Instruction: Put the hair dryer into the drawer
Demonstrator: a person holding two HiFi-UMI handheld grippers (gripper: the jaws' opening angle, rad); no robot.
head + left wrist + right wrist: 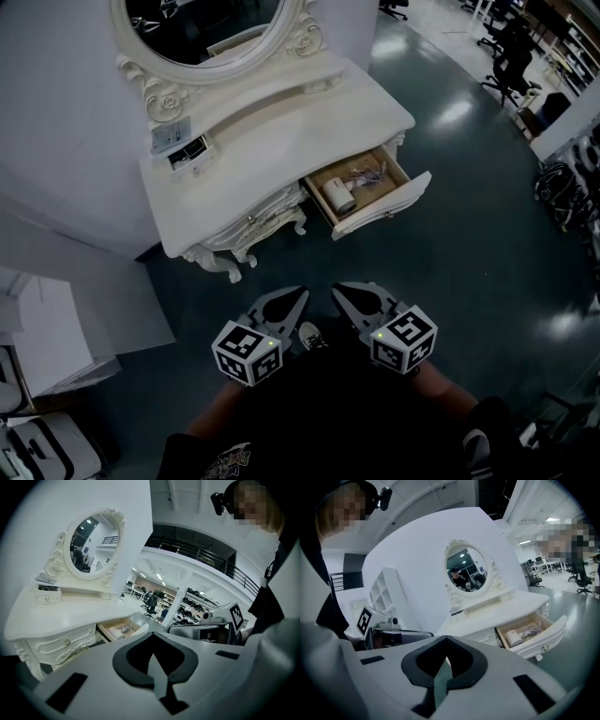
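The white hair dryer (339, 195) lies in the open wooden drawer (384, 214) at the right of the white vanity table (281, 141), its coiled cord (366, 174) beside it. In the right gripper view the hair dryer (514, 637) shows inside the drawer (540, 642); in the left gripper view the drawer (136, 625) is further off. My left gripper (295, 295) and right gripper (344, 291) hang side by side close to my body, well short of the table. Both are shut and hold nothing: left gripper (153, 655), right gripper (446, 663).
An oval mirror (211, 33) stands on the vanity, with a small box (187, 150) at its left end. A white shelf unit (37, 328) is at the left. Office chairs (511, 61) stand on the glossy floor far right.
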